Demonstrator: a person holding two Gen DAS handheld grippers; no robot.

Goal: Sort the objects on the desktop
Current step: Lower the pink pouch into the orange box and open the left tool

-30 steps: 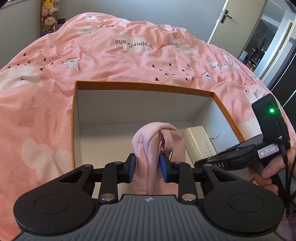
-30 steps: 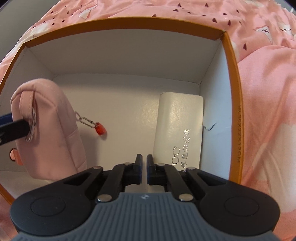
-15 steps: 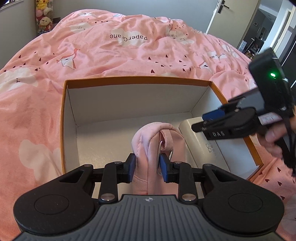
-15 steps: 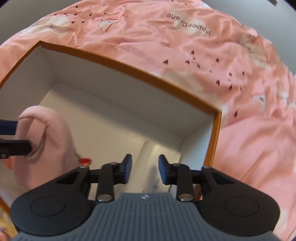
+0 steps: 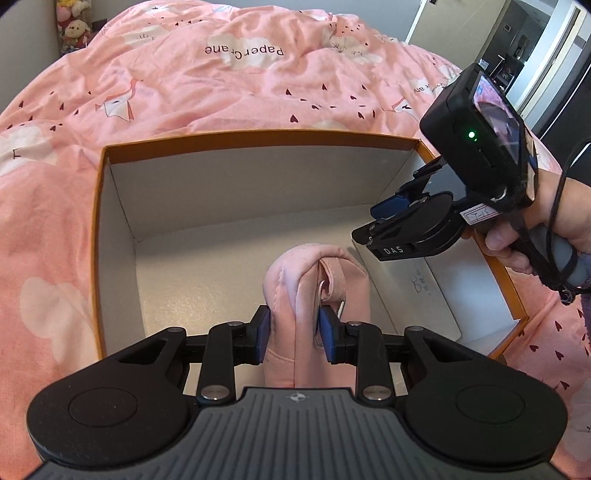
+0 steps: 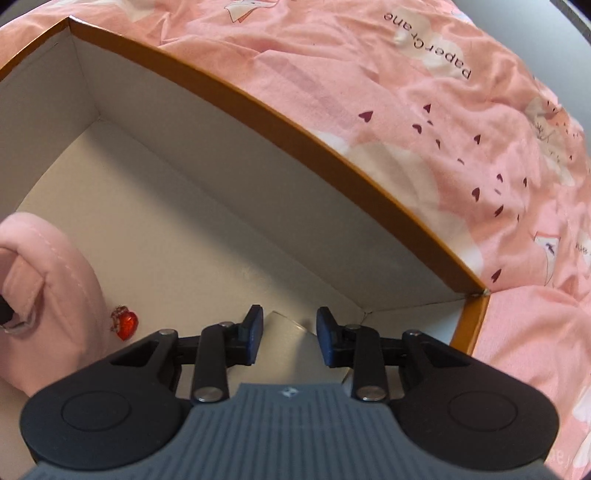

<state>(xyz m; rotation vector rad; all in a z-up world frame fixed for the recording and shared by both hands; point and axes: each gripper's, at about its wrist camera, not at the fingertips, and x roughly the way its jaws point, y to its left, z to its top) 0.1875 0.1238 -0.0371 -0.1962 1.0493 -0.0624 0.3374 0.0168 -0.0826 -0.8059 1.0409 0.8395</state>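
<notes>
My left gripper (image 5: 294, 338) is shut on a pink fabric pouch (image 5: 303, 280) and holds it upright inside an orange-rimmed cardboard box (image 5: 258, 137) with white walls. The pouch also shows at the left of the right wrist view (image 6: 48, 295), with a small red heart charm (image 6: 126, 322) beside it. A white glasses case (image 5: 424, 295) lies on the box floor at the right. My right gripper (image 6: 290, 334) is open and empty, held above the case (image 6: 291, 347) over the box's right side; it shows in the left wrist view (image 5: 373, 225).
The box sits on a bed with a pink printed duvet (image 5: 240, 81). The box's far wall (image 6: 258, 177) and right corner (image 6: 476, 291) lie ahead of my right gripper. Plush toys (image 5: 74, 26) stand at the far left, a doorway (image 5: 535, 48) at the far right.
My right gripper opened from shut, let go near the glasses case and rose up and back above the box. My left gripper has lifted slightly, still holding the pouch.
</notes>
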